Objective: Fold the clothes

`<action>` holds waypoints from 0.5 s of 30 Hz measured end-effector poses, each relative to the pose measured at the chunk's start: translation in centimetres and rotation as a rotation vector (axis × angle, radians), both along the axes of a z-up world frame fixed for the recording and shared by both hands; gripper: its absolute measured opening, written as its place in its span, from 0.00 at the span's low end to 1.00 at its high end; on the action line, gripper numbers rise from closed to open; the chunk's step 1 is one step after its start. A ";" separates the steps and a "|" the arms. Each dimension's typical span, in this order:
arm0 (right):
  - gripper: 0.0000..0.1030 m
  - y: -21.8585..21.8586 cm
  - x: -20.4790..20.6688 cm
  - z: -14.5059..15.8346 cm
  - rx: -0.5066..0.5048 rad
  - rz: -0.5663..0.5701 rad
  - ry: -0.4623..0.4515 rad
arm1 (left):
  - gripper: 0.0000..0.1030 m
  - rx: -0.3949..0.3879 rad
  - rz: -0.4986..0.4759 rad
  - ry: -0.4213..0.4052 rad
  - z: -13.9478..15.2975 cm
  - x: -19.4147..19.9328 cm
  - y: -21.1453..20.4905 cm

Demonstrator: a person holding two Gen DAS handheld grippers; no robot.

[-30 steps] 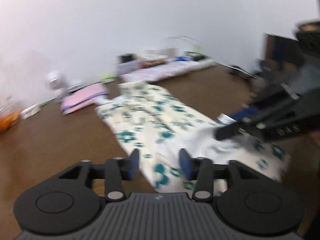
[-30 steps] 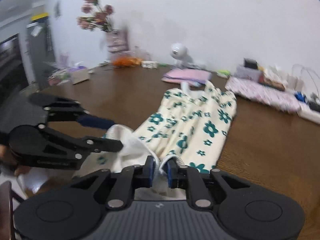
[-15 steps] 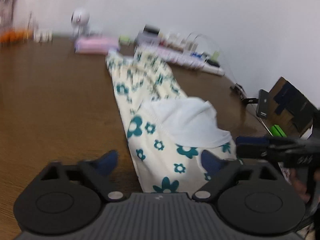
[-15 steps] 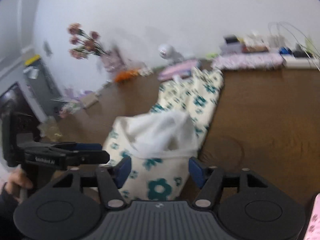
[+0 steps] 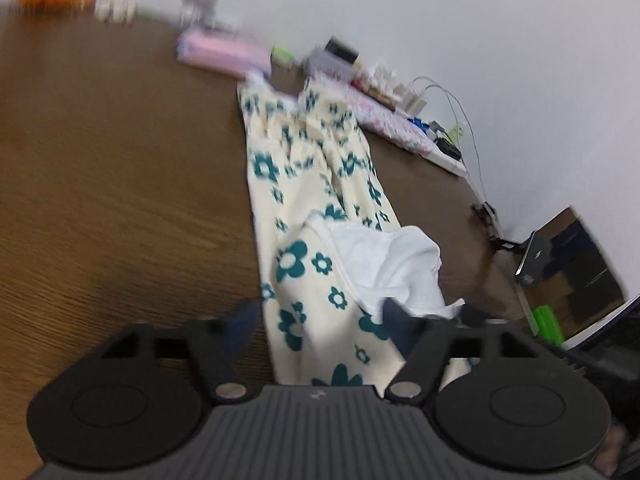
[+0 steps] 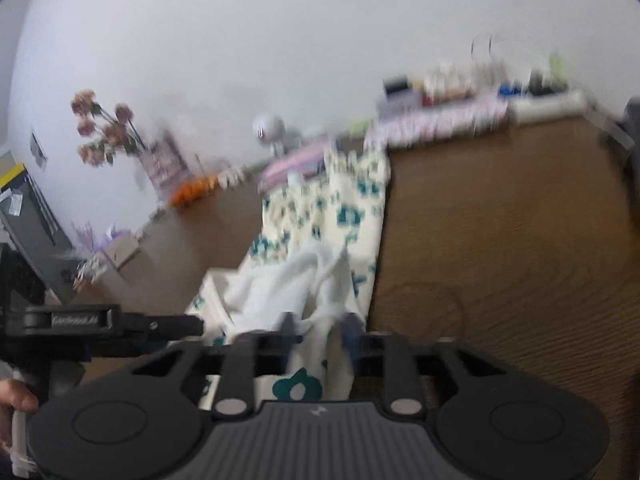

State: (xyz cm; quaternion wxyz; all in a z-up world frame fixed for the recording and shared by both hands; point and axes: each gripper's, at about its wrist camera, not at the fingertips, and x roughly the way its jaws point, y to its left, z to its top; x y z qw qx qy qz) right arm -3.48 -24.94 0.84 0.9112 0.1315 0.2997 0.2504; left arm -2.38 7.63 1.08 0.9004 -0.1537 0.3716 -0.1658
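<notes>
As the cream, teal-flowered cloth garment (image 5: pixel 304 216) runs lengthwise away across the brown wooden counter (image 5: pixel 120 184), my left tool (image 5: pixel 316 316) opens wide astride its near hem, my right tool (image 6: pixel 318 326) closing on that hem's right edge.

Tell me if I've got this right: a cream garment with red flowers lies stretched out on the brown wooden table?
Not quite: the flowers are teal, not red. The left wrist view shows the cream garment with teal flowers lying stretched out on the brown wooden table.
</notes>
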 end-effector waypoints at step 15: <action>0.31 2.4 -4.8 -1.3 -0.294 0.153 -0.164 | 0.91 0.276 0.092 -0.227 -3.5 -6.8 -3.8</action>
